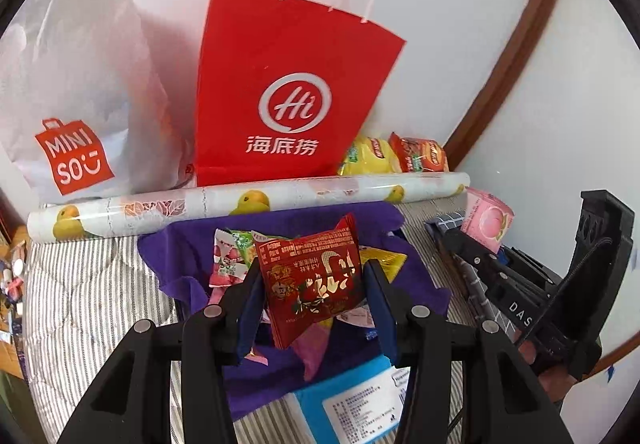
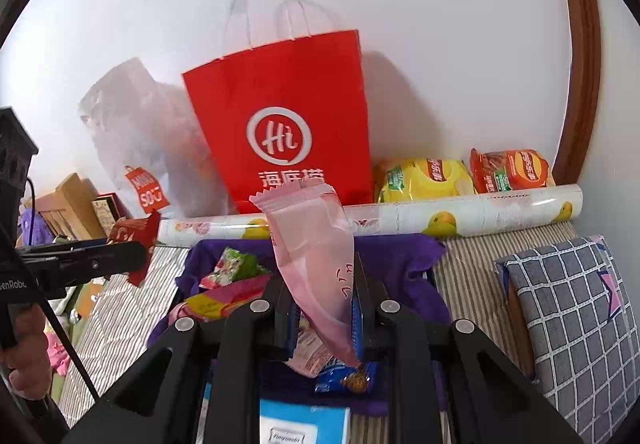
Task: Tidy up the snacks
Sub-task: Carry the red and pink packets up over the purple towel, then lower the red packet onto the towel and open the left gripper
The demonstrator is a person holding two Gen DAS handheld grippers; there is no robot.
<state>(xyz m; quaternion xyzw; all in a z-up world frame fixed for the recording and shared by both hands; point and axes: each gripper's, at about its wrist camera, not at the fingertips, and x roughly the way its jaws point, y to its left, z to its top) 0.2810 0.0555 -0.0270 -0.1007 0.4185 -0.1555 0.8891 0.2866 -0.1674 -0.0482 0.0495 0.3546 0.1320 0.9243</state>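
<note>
Snacks are split between my two grippers and the purple cloth (image 1: 280, 219) below them. Behind everything, against the wall, a white Miniso bag (image 1: 80, 91) leans beside the red paper bag (image 1: 288, 83), which stands upright with its handles up. Both bags sit behind a long paper roll (image 1: 248, 199) printed with yellow ducks, which lies across the striped bedding (image 1: 80, 284) like a low barrier between the cloth and the bags. To the right of the red bag, also behind the roll, are a yellow chip bag (image 2: 424, 173) and a red chip bag (image 2: 510, 169), touching each other. A checked pillow (image 2: 572, 324) lies at the right edge of the bedding.

On the cloth lie loose packets: a green-and-pink one (image 2: 234, 268), a yellow one (image 2: 224, 300), and a blue packet (image 2: 348, 380) near my right gripper's base. A blue box (image 1: 352, 400) with a white label sits at the near edge.

My left gripper (image 1: 314, 284) is clamped on a red packet (image 1: 312, 276), held flat-on above the cloth, its fingers (image 1: 250, 296) pressing both side edges. My right gripper (image 2: 324, 308) is pinched nearly closed on a pink packet (image 2: 312, 240), which stands up tall and covers the lower part of the red bag in that view.
</note>
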